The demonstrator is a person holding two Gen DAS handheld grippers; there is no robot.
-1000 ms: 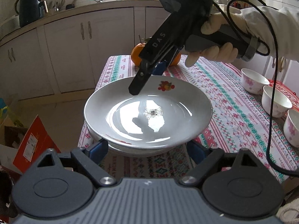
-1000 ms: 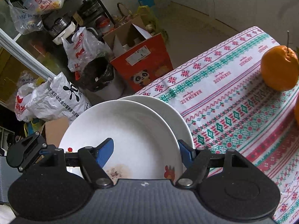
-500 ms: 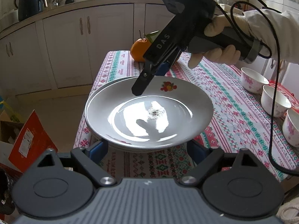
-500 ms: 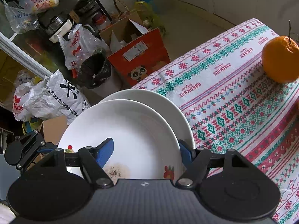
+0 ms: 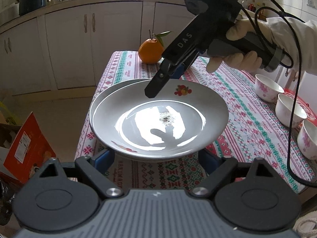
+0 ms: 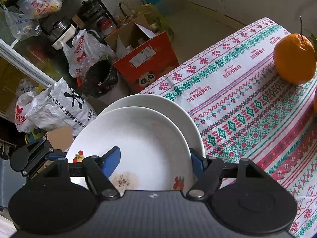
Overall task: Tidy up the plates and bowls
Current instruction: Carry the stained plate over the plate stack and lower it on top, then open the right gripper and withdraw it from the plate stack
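Two white plates lie stacked at the table's near-left corner. The top plate [image 5: 158, 119] has fruit decals and a dirty spot at its centre; the lower plate [image 5: 126, 82] shows only as a rim behind it. My left gripper [image 5: 156, 158] is open, its blue pads low on either side of the stack's near edge. My right gripper [image 6: 156, 158] is open and straddles the top plate's [image 6: 142, 138] far rim; one finger hangs over the plate [image 5: 156, 88] in the left wrist view. The lower plate [image 6: 170, 107] juts out beyond.
An orange [image 5: 150, 51] sits at the table's far end and also shows in the right wrist view [image 6: 295, 59]. Three small floral bowls [image 5: 267, 88] stand along the right edge. Below the table's left edge lie a red box [image 6: 146, 63] and bags [image 6: 57, 103].
The top plate has settled lower and nearer onto the lower plate. Both grippers have shifted slightly around the stack; their jaws stay open.
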